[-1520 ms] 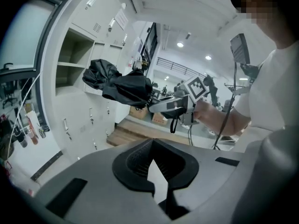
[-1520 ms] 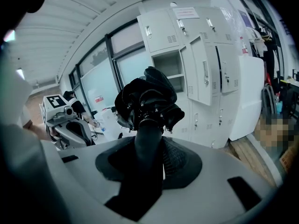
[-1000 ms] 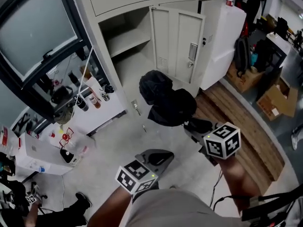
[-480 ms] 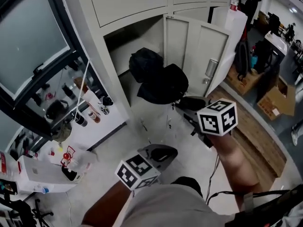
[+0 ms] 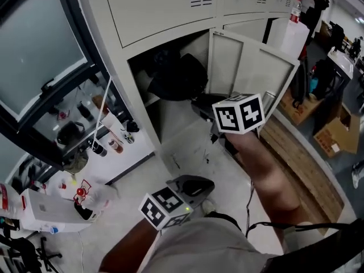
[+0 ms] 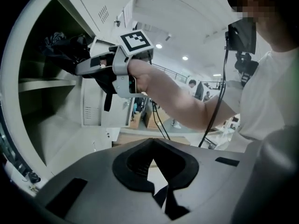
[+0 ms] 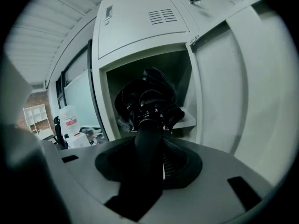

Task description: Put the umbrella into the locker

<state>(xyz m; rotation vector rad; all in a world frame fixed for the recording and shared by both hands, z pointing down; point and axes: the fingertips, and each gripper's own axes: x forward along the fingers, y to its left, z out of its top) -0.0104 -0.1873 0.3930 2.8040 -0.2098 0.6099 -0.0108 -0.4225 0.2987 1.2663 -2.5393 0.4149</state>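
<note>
The black folded umbrella (image 5: 177, 75) has its bunched canopy inside the open lower locker (image 5: 124, 67), above the shelf (image 5: 149, 99). My right gripper (image 5: 200, 102) is shut on the umbrella's handle and stretched toward the opening. In the right gripper view the handle (image 7: 148, 139) runs between the jaws and the canopy (image 7: 145, 99) fills the compartment. The left gripper view shows that gripper (image 6: 86, 65) and the umbrella (image 6: 63, 48) at the locker mouth. My left gripper (image 5: 196, 182) hangs low and near me, shut and empty (image 6: 152, 164).
The locker door (image 5: 250, 67) stands open to the right of the compartment. Bottles and clutter (image 5: 108, 138) sit on a low white unit at the left, below a dark-framed window. Cardboard boxes (image 5: 333, 135) and a wooden platform (image 5: 296, 149) lie to the right.
My right gripper has carried the umbrella up and forward, from in front of the locker into its opening. The left gripper has followed a little and stayed shut.
</note>
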